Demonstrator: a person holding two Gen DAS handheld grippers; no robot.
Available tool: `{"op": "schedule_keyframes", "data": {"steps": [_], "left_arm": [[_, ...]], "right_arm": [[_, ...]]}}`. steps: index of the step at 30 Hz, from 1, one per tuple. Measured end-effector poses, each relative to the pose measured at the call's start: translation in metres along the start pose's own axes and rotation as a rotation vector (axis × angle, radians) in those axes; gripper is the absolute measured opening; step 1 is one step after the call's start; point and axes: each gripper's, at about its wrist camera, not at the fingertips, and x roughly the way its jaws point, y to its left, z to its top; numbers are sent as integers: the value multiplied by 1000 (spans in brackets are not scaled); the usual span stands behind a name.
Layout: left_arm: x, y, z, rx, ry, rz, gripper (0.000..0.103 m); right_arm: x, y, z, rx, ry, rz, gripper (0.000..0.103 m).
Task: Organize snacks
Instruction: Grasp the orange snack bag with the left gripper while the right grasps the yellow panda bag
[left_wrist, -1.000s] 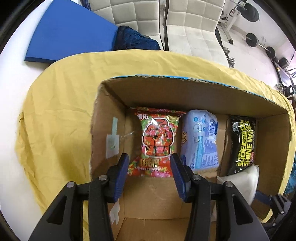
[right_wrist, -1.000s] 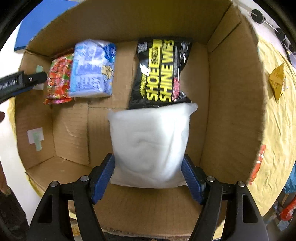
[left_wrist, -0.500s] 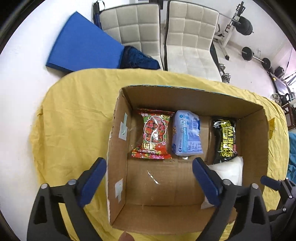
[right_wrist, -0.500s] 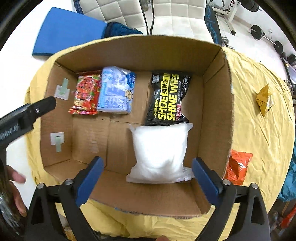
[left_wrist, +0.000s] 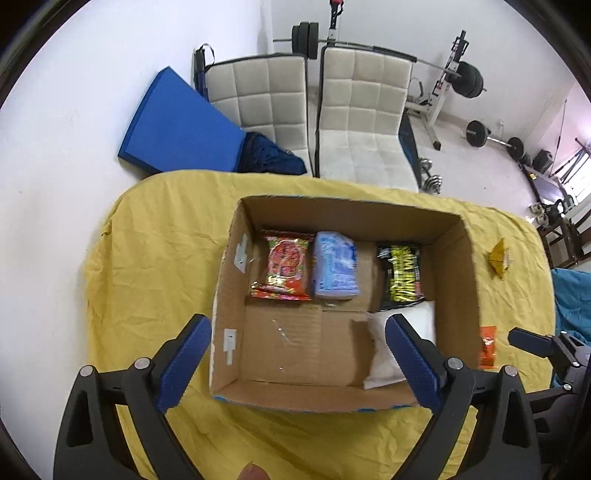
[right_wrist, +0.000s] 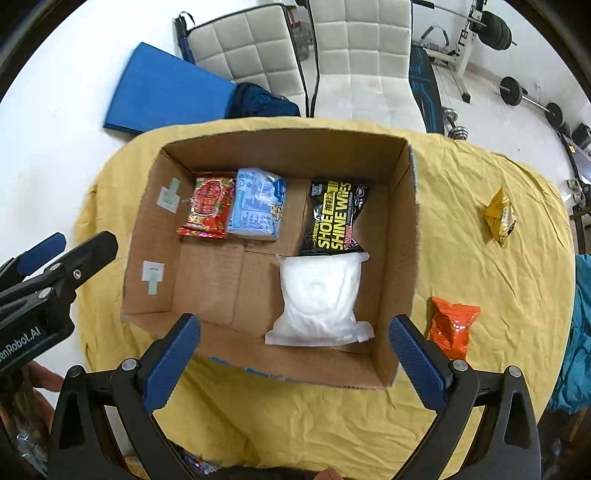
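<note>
An open cardboard box (right_wrist: 400, 236) (left_wrist: 458, 273) stands on the yellow cloth. Inside lie a red snack packet (right_wrist: 208, 208) (left_wrist: 284, 267), a pale blue packet (right_wrist: 258, 210) (left_wrist: 336, 264), a black shoe-wipes pack (right_wrist: 336, 218) (left_wrist: 400, 275) and a white pouch (right_wrist: 319, 299) (left_wrist: 413, 325). My left gripper (left_wrist: 299, 339) is open, high above the box's near edge, holding nothing. My right gripper (right_wrist: 295, 338) is open too, above the near wall, empty. An orange packet (right_wrist: 452, 325) (left_wrist: 487, 345) and a yellow packet (right_wrist: 500, 216) (left_wrist: 500, 258) lie on the cloth right of the box.
The yellow-covered table (left_wrist: 155, 266) drops off to white floor on the left. Two white chairs (left_wrist: 314, 122), a blue mat (left_wrist: 177, 129) and gym weights (left_wrist: 495, 138) stand beyond the far edge. A teal cloth (right_wrist: 576, 332) hangs at the right.
Both grippers opened wide and rose up out of the box. The white pouch was let go and now lies flat in the box's near right part.
</note>
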Motion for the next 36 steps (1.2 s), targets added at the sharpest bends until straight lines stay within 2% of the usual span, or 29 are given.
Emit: {"op": "schedule_keyframes", "data": {"steps": [6,10,14,21,26,27,29,31,34,36], "left_arm": [[-27,-41,-1,31,-32,-51,97],[-35,-97,0,114,-26,-95,97],[-21,-157,0,174,20,-136,97],[34,-266,-17,286,175,-176,97],[88,-328,-44,362,308,-153,97],[104,-339,-49,380,340,-128,96],[125,-349,-55,394,379,-105,91],[151,-356,-62,387,437,-77,91],[184,-359,-68,355,498,-38,88],[201,-360,-72,344,535,-19,81]], "right_arm": [[-33,-41,-13,69,-42,43,103],[-56,-107,-29,169,-66,7,103],[-66,-179,-46,278,-64,-52,103],[-65,-307,-84,479,-39,-114,103],[-57,-376,-115,579,-17,-117,103],[-55,-387,-122,587,-7,-115,103],[-49,-403,-132,593,11,-111,103],[-41,-418,-141,590,31,-103,103],[-26,-431,-144,591,59,-86,103],[-15,-438,-141,579,67,-75,103]]}}
